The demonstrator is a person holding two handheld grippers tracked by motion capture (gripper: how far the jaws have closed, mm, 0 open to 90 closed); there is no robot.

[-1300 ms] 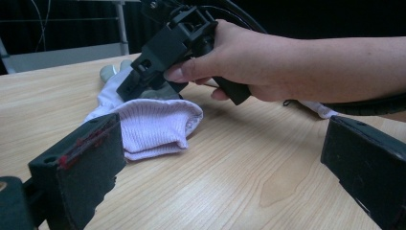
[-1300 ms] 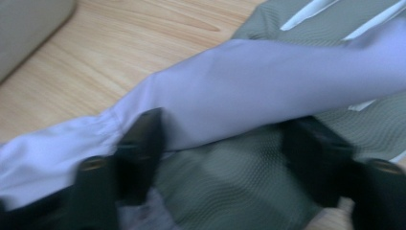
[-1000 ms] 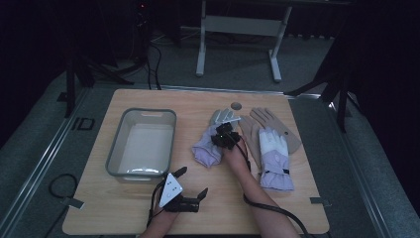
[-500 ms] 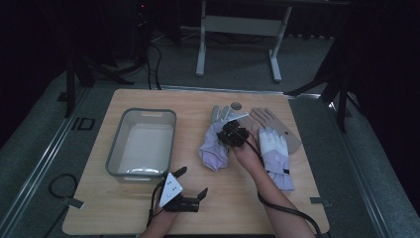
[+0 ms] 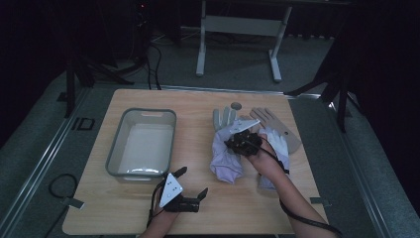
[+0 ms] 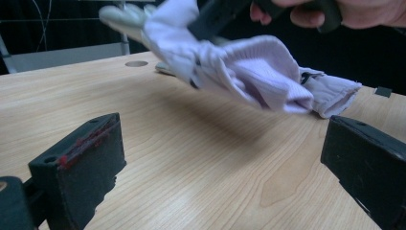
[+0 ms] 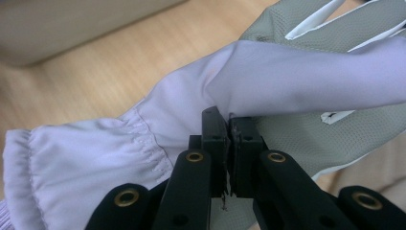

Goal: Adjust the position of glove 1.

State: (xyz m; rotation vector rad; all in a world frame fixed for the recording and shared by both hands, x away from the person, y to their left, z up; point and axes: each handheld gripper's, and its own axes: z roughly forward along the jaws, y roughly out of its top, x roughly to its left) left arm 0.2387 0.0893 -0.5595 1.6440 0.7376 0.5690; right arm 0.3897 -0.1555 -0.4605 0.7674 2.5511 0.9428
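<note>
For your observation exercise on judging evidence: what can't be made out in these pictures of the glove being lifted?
- High view: the right gripper's fingers, covered by its body and the hand.
- High view: most of the second pale fabric glove, under the forearm.
- Left gripper view: the lifted lilac-and-grey fabric glove, blurred, fingertips cut off at the top edge.

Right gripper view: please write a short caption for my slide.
Right gripper, jaws shut on a fold of the pale lilac glove above the wooden table.
</note>
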